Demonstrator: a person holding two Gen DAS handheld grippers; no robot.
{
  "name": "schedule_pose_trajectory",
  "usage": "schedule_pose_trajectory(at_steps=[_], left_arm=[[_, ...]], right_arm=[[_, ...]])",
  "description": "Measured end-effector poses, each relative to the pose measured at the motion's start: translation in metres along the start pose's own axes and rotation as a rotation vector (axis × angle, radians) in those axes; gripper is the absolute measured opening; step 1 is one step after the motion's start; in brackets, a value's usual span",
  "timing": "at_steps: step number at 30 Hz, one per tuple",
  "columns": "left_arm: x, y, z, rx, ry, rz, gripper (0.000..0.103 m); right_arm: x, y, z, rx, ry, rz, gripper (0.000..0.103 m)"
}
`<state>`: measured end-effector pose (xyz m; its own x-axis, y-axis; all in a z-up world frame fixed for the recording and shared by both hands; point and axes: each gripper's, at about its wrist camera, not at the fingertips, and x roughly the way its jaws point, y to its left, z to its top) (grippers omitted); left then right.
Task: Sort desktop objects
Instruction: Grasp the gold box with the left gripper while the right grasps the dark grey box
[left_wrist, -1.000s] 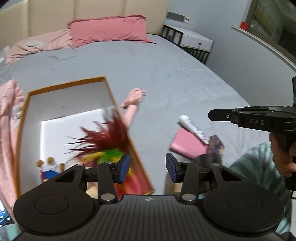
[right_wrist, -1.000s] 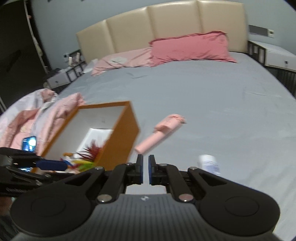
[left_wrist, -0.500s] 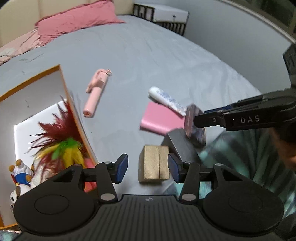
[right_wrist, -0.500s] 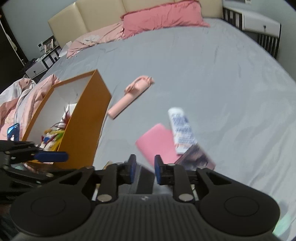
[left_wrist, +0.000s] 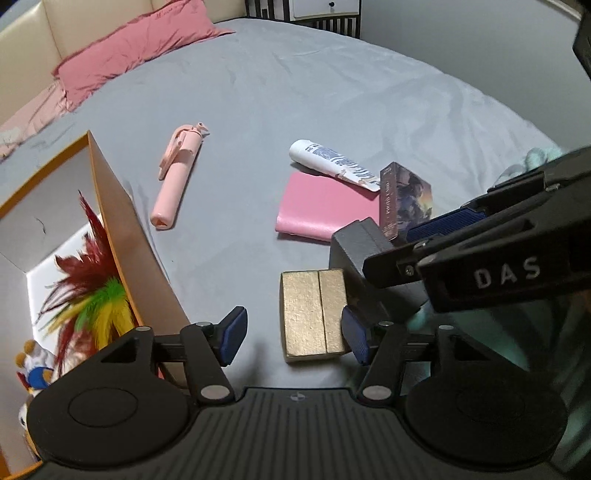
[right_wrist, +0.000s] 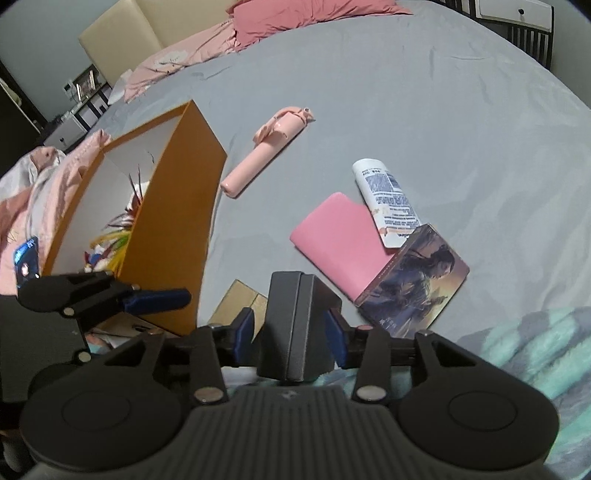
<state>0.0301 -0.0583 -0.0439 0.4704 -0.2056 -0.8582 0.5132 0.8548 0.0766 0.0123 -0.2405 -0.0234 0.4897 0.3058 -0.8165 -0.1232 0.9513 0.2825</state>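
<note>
- The right gripper (right_wrist: 290, 328) is open around the dark grey box (right_wrist: 295, 321), pads not yet pressing; if it closes off-centre, the box could slip or turn.
- The left gripper (left_wrist: 293, 339) is open over the gold box (left_wrist: 312, 314), which lies on the bed just beside the grey one, so the two tools may collide.
- The orange box (left_wrist: 122, 236) holds a feather toy (left_wrist: 92, 291) and a small plush figure (left_wrist: 35, 365).
- The pink selfie stick (left_wrist: 177, 181), pink notebook (left_wrist: 325, 210), white tube (left_wrist: 332, 162) and card box (left_wrist: 404, 201) lie outside.

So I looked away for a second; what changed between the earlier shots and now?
Both grippers swung down from the bed view to the clutter. The right gripper, nearly shut before, opened and now straddles the dark grey box, not visibly clamped. The left gripper stays open, nearing the gold box. Objects lie unmoved.
</note>
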Motion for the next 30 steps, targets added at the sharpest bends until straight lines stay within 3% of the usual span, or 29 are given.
schedule_pose_trajectory(at_steps=[5, 10, 16, 21, 26, 30], left_arm=[[-0.001, -0.009, 0.000, 0.046, 0.002, -0.036, 0.065], [0.012, -0.013, 0.002, 0.057, 0.032, -0.012, 0.065], [0.025, -0.013, 0.004, 0.036, 0.054, -0.007, 0.065], [0.029, -0.009, 0.004, 0.016, 0.061, -0.014, 0.056], [0.030, -0.007, 0.004, -0.001, 0.059, -0.023, 0.054], [0.029, -0.007, 0.003, -0.013, 0.053, -0.023, 0.053]], right_arm=[[0.009, 0.003, 0.001, -0.012, 0.018, -0.007, 0.045], [0.017, 0.002, 0.002, -0.016, 0.037, -0.020, 0.045], [0.019, -0.003, 0.002, -0.002, 0.049, -0.005, 0.044], [0.019, -0.005, 0.004, -0.001, 0.065, -0.006, 0.044], [0.018, 0.002, 0.005, -0.032, 0.077, -0.036, 0.043], [0.027, 0.003, 0.007, -0.003, 0.109, -0.012, 0.039]])
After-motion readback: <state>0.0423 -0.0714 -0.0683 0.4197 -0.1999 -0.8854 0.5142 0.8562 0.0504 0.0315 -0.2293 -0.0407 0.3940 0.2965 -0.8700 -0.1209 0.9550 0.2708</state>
